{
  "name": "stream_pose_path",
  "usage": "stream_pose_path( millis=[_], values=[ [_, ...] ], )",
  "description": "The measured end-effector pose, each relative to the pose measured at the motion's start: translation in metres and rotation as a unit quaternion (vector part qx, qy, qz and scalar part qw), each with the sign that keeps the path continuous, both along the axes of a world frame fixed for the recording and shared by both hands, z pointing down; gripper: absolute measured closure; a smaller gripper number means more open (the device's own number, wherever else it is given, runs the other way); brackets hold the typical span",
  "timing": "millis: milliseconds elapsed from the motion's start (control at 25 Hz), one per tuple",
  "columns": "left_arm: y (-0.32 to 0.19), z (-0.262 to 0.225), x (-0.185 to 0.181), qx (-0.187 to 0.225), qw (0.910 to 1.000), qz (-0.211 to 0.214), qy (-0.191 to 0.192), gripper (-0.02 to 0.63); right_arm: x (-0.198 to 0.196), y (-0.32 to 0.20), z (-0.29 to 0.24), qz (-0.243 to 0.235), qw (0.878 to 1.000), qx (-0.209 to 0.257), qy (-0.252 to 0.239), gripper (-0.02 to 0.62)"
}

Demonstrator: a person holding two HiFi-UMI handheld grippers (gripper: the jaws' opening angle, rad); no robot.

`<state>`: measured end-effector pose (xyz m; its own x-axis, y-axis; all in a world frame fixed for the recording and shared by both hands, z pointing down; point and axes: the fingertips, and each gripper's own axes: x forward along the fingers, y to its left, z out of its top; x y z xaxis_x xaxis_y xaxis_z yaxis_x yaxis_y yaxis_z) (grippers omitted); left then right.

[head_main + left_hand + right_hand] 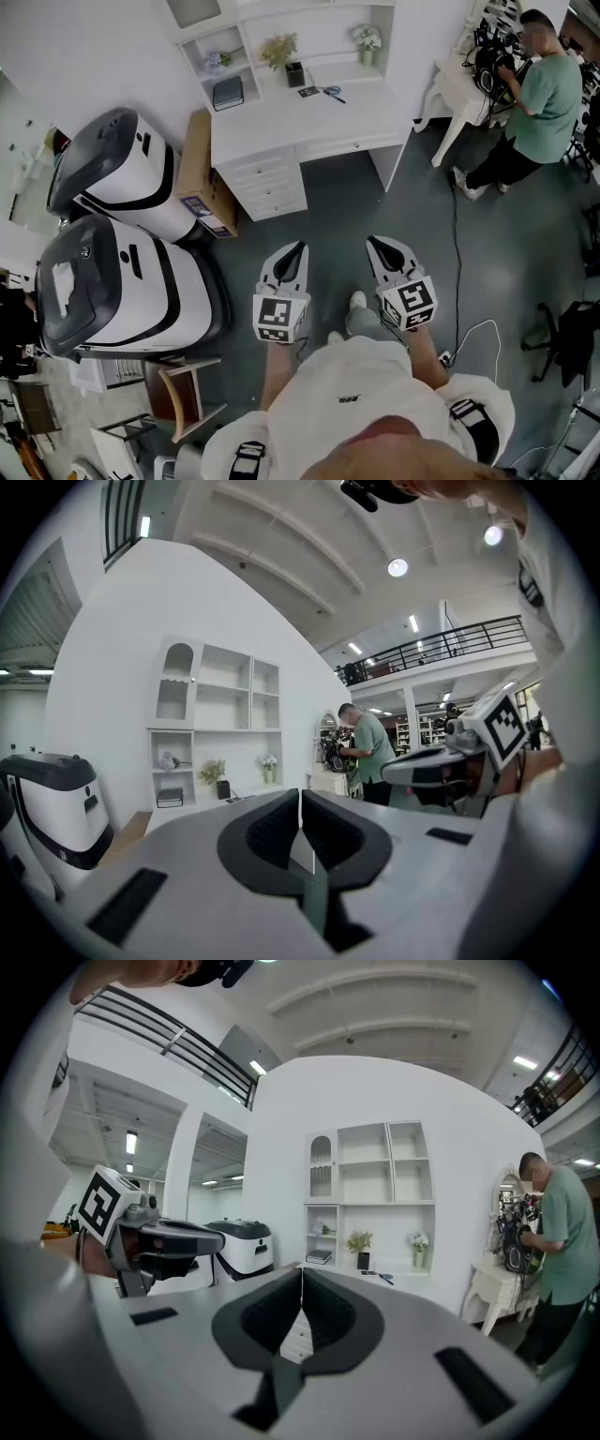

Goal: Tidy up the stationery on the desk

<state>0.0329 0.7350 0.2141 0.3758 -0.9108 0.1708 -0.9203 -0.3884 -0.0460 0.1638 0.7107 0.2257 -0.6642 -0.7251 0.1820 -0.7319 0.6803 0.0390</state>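
Observation:
The white desk (281, 127) with a shelf unit stands far ahead across the grey floor. Blue-handled scissors (333, 93) and a small dark card (307, 91) lie on its top, behind them a black pen cup (294, 74), and a dark book (228, 93) sits at the left. My left gripper (301, 247) and right gripper (372, 241) are held side by side in front of my body, well short of the desk. Both are shut with nothing between the jaws, as the left gripper (300, 794) and right gripper (301, 1272) views show. The scissors (386, 1279) are tiny in the right gripper view.
Two big white-and-black machines (117, 169) (122, 295) and a cardboard box (202, 173) stand left of the desk. A person in a green shirt (536, 98) works at a second white table (459, 89) at the right. A cable (457, 234) runs along the floor; a wooden chair (183, 394) is near left.

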Motion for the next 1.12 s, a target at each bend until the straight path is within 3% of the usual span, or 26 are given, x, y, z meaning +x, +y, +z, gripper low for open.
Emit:
stream_pose_path(
  millis=[440,1120],
  values=[
    [-0.053,0.006,-0.009,-0.004,0.9999,-0.006,-0.01,0.606,-0.006,-0.059,0.003,0.0,1.0,-0.005,-0.009,0.598],
    [-0.2,0.014,-0.008,-0.017,0.9997,-0.013,-0.011,0.606,-0.01,-0.212,0.012,-0.014,1.0,-0.019,-0.007,0.598]
  ],
)
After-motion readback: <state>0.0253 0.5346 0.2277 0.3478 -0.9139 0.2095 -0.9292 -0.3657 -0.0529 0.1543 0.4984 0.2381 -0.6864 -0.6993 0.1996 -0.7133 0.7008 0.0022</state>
